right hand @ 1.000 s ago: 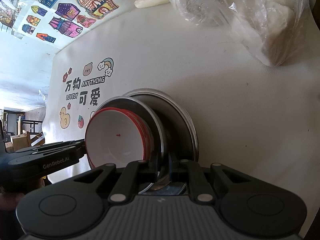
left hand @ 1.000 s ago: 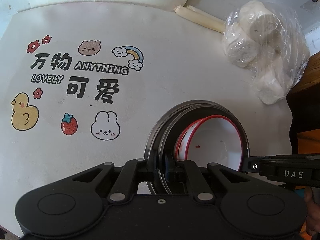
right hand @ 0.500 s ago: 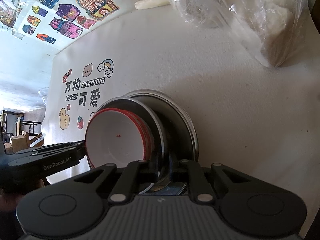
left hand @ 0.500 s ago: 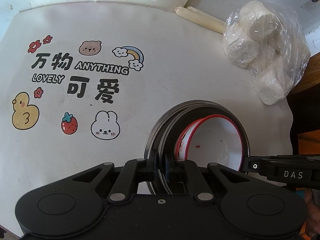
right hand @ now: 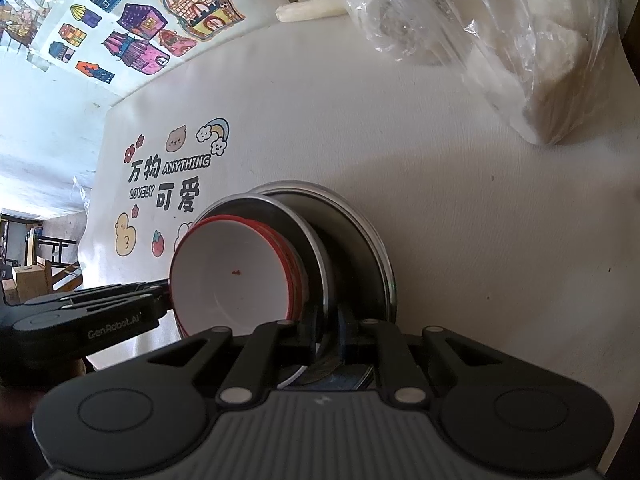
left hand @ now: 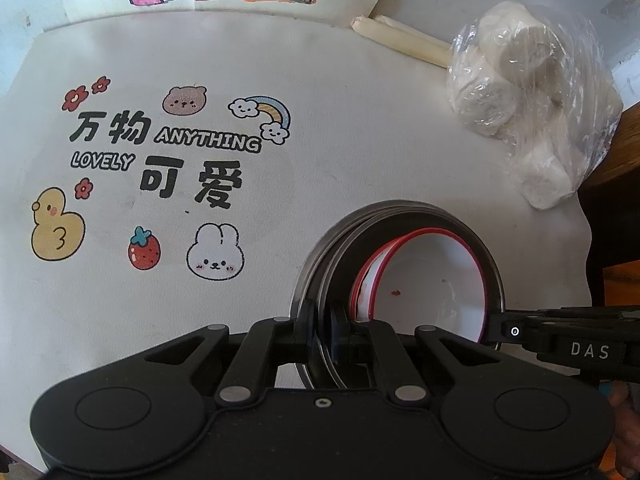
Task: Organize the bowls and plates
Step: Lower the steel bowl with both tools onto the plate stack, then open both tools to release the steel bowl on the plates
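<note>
Two nested white bowls with red rims (left hand: 432, 288) (right hand: 228, 276) sit in a shallow metal plate (left hand: 490, 264) (right hand: 288, 216). That plate rests slightly off-centre in a second, larger metal plate (left hand: 394, 205) (right hand: 360, 232) on the white cloth. My left gripper (left hand: 323, 334) is shut on the upper plate's left rim. On the opposite rim my right gripper (right hand: 328, 338) is also shut. Each gripper shows side-on in the other's view: the right gripper (left hand: 496, 330), the left gripper (right hand: 166, 294). The plates' near edges are hidden behind the gripper bodies.
A clear plastic bag of white buns (left hand: 532, 112) (right hand: 520, 40) lies at the back right beside two pale sticks (left hand: 400, 38). Cartoon prints and lettering (left hand: 192, 152) cover the cloth's left part. The table's right edge (left hand: 586, 240) is close to the plates.
</note>
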Motion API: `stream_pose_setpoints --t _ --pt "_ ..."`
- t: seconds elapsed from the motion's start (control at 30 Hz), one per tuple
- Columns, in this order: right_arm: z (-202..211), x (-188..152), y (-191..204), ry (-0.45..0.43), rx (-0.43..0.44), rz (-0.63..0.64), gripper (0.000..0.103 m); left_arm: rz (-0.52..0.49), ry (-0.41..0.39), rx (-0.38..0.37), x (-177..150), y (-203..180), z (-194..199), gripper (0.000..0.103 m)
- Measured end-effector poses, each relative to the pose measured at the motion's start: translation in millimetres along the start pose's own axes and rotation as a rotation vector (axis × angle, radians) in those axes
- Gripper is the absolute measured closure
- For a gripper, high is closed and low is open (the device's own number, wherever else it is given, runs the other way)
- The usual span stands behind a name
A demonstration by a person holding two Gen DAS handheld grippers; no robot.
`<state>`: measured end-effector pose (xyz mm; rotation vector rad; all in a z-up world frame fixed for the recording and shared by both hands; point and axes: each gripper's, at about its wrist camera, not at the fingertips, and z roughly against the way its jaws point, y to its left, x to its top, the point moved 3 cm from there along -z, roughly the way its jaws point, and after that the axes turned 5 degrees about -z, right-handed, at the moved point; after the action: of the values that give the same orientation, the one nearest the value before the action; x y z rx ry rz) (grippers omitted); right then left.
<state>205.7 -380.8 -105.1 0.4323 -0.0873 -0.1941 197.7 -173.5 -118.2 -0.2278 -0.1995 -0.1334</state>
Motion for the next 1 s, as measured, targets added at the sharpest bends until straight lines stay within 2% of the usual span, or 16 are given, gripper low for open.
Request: stream_pose_setpoints --t 0.3,0.67,0.8,0.97,1.0 --pt "4 -1 2 -0.018 -0.006 0.017 0.089 -0.006 -0.015 0.030 -2 -3 2 0.093" --pt "12 -1 0 -0.058 -0.031 0.045 0.072 -0.008 -0.046 0.114 -4 -2 11 0.068" --pt "16 -1 2 -0.080 -0.050 0.064 0.065 -0.009 -0.067 0.135 -4 -1 16 0.051" --pt "20 -3 3 -0.099 -0.064 0.074 0.058 -0.012 -0.075 0.159 -6 -2 18 0.044" --pt "20 -3 3 -0.103 -0.066 0.075 0.057 -0.012 -0.076 0.166 -6 -2 19 0.040"
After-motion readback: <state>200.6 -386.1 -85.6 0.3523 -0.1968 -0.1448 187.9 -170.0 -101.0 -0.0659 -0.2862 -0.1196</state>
